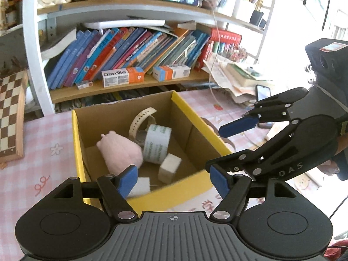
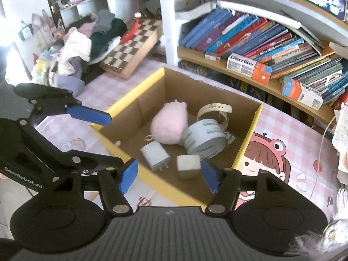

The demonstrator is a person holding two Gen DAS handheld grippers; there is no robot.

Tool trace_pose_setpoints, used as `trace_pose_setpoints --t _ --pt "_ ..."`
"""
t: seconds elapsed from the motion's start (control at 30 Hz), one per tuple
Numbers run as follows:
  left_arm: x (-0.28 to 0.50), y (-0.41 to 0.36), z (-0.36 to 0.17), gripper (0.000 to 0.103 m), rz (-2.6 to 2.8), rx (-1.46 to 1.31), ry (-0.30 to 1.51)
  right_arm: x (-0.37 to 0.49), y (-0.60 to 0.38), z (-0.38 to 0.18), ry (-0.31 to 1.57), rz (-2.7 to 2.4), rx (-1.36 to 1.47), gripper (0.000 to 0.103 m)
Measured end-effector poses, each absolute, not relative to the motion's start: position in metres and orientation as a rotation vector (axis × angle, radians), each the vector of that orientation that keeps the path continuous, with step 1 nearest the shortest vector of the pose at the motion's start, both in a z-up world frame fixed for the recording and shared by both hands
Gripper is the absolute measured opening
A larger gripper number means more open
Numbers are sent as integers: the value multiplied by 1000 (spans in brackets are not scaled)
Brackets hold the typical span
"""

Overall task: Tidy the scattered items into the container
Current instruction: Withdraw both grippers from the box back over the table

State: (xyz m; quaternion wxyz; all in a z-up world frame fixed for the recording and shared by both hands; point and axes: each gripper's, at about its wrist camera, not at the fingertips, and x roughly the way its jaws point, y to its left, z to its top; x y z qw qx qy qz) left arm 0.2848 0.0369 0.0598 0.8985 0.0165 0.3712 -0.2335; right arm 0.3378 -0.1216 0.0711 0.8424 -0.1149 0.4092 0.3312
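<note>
An open cardboard box with yellow rims (image 1: 76, 134) (image 2: 250, 139) stands on the pink checked table. Inside lie a pink plush toy (image 1: 121, 152) (image 2: 170, 124), a roll of white tape (image 1: 157, 143) (image 2: 205, 139), a cream watch strap (image 1: 141, 117) (image 2: 215, 108), a white cube (image 1: 169, 167) (image 2: 188, 166) and a white charger plug (image 1: 140, 186) (image 2: 155, 155). My left gripper (image 1: 174, 180) is open and empty over the box's near rim; it also shows in the right wrist view (image 2: 108, 143). My right gripper (image 2: 169, 176) is open and empty above the cube; it also shows in the left wrist view (image 1: 226, 150).
A bookshelf (image 1: 130, 82) (image 2: 239, 65) with leaning books and small cartons stands behind the box. A chessboard (image 1: 10, 113) (image 2: 134, 45) lies to the left, with a heap of clothes (image 2: 87, 41) beyond. Papers and a phone (image 1: 263, 92) lie on the right.
</note>
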Motion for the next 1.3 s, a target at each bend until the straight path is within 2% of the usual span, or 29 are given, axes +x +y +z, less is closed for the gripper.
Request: trace_pose_setpoints --t 0.3,0.5,0.67,0.9,1.03,1.3 --pt "224 42 64 75 -405 15 702 286 -144 88 795 711 -225 70" --pt "184 52 60 80 -325 -14 666 258 -158 85 769 697 -182 73" --pt "160 60 46 80 -254 -39 664 242 -165 66 764 663 -137 74" --pt "141 69 10 80 -167 -44 731 223 -160 28 763 582 -191 74" --pt "128 69 1 80 -97 -65 705 211 -157 7 761 536 -221 74" --pt "106 65 -15 80 21 -83 661 167 -153 -10 623 471 -202 80"
